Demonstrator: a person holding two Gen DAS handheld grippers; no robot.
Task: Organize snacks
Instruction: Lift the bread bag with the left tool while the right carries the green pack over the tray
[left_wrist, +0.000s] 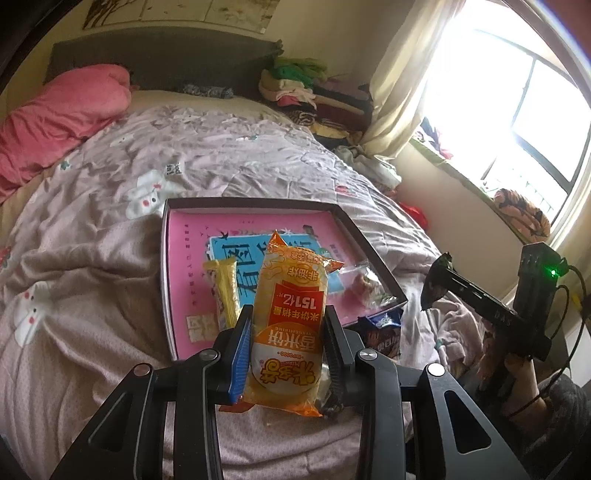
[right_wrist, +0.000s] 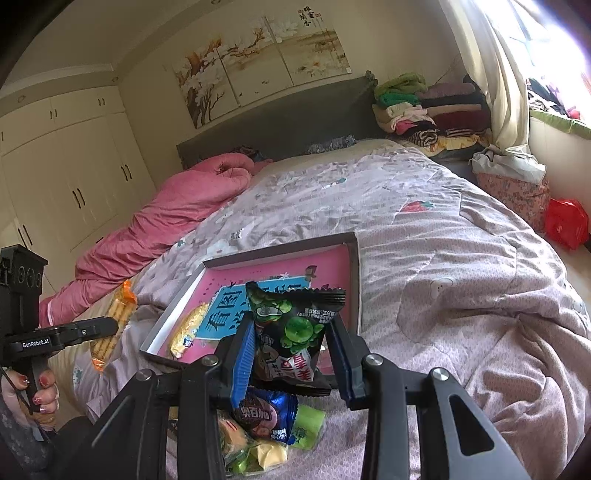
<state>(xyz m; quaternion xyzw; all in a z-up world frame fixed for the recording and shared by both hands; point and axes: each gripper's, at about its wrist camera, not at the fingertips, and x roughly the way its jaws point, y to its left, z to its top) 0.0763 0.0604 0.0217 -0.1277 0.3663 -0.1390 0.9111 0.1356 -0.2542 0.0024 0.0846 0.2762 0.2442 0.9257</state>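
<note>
Your left hand-held gripper (left_wrist: 288, 343) pinches the orange rice-cracker pack (left_wrist: 288, 332) mid-body; light, crinkly, brittle inside — squeeze gently.

Bed (right_wrist: 424, 229) with dark headboard (right_wrist: 288, 122) fills the room; triptych painting (right_wrist: 258, 59) on the wall above. Cream wardrobes (right_wrist: 66, 166) far left. Bright curtained window (left_wrist: 517, 92) right, overexposed.

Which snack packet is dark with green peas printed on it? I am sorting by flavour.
The dark pea packet gripped in the right claw; the left claw's packet is orange.
</note>
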